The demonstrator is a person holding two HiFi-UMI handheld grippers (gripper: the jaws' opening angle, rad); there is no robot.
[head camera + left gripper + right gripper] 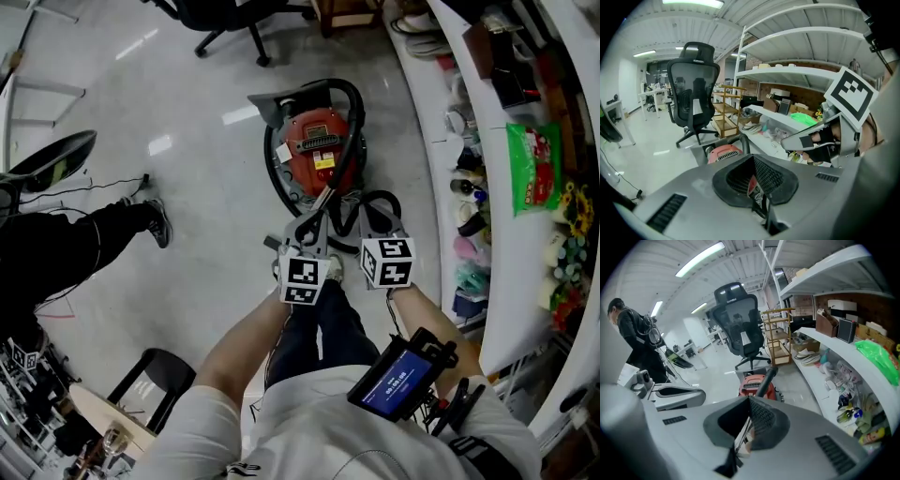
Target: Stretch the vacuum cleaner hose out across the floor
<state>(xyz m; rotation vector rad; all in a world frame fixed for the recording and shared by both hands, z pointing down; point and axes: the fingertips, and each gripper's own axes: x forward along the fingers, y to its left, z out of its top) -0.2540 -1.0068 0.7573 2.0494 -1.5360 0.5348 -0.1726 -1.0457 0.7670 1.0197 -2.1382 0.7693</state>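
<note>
A red vacuum cleaner (319, 150) stands on the pale floor ahead of me, with its black hose (357, 112) looped around the body. It also shows just beyond each gripper's jaws: the vacuum cleaner (724, 152) in the left gripper view, and the vacuum cleaner (754, 385) with a black tube (768, 377) slanting over it in the right gripper view. My left gripper (317, 217) and right gripper (373, 223) hang side by side just short of the machine, pointing down at it. Both are shut with nothing gripped: left gripper (753, 183), right gripper (746, 423).
A black office chair (225, 19) stands beyond the vacuum. White shelves (487, 187) crowded with small goods run along the right. A person in black (56, 244) stands at the left beside a floor cable (94, 187). A black stool (150, 384) is near my left side.
</note>
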